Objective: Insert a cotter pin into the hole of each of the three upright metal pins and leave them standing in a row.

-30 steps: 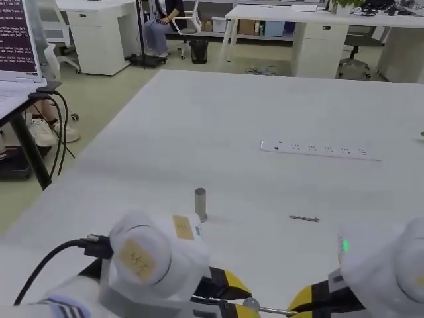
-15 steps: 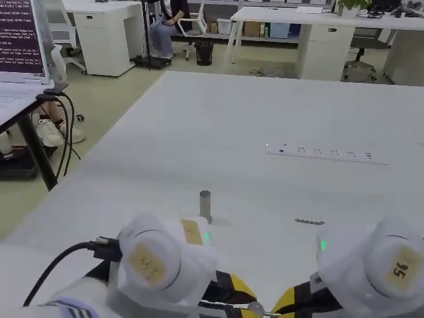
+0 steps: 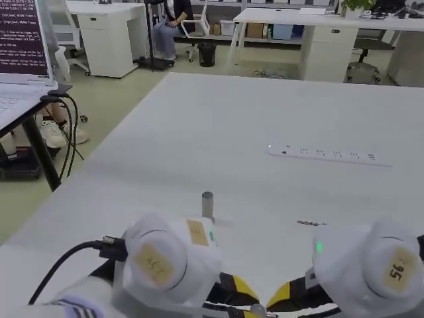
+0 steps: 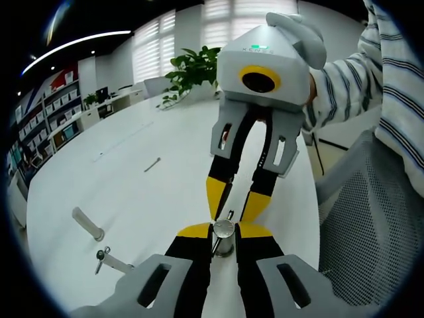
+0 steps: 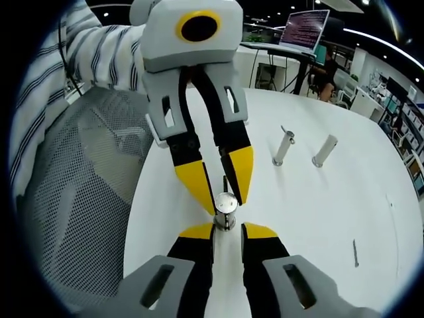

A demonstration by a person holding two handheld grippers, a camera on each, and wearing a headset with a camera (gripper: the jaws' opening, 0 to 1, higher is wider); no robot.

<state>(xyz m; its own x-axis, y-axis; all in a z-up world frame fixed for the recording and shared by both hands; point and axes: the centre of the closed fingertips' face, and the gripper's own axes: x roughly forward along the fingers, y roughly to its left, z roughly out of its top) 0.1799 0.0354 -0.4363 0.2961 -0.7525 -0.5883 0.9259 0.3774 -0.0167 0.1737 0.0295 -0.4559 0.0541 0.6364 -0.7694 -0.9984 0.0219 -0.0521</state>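
My left gripper is shut on an upright metal pin with a round head, low in the head view. My right gripper faces it nose to nose, shut on a thin cotter pin whose tip is at the pin's head. The yellow fingertips of both grippers almost touch around the metal pin. A second metal pin stands on the table with a cotter pin through its top. A third pin stands beside it, plain. A loose cotter pin lies on the table to the right.
A white power strip lies across the white table further back. A laptop on a stand is at the far left. Desks, chairs and a seated person are in the background. A mesh chair sits close behind me.
My right gripper has moved left, closer to the left one, and less of the cotter pin's shaft shows between them. The head camera has shifted a little.
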